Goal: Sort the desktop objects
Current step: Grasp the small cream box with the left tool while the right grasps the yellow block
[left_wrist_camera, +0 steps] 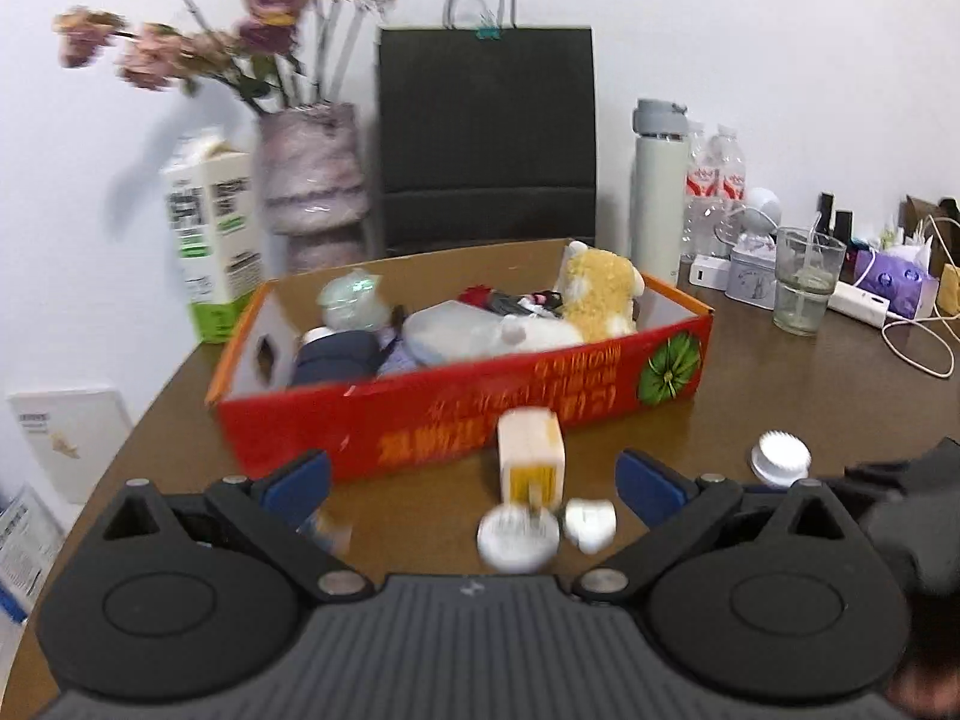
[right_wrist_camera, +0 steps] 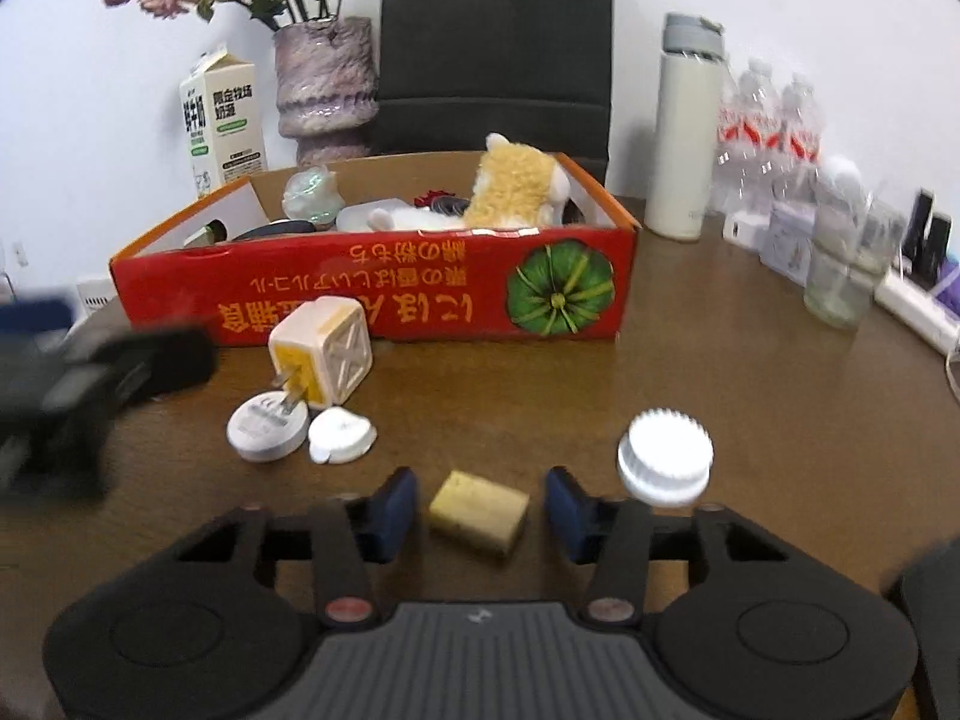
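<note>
On brown table (right_wrist_camera: 750, 390), red box (right_wrist_camera: 420, 294)

An office: brown desk (right_wrist_camera: 690, 360), chair (right_wrist_camera: 492, 30), power strip (left_wrist_camera: 858, 303).

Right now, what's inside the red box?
The red box holds a yellow plush toy, a crumpled clear wrapper, a pale flat container and a dark bundle. Whatever lies beneath them is covered.

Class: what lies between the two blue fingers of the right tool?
A small yellow sponge lies on the table between the right tool's fingers, with gaps on both sides. The right wrist view shows it.
</note>
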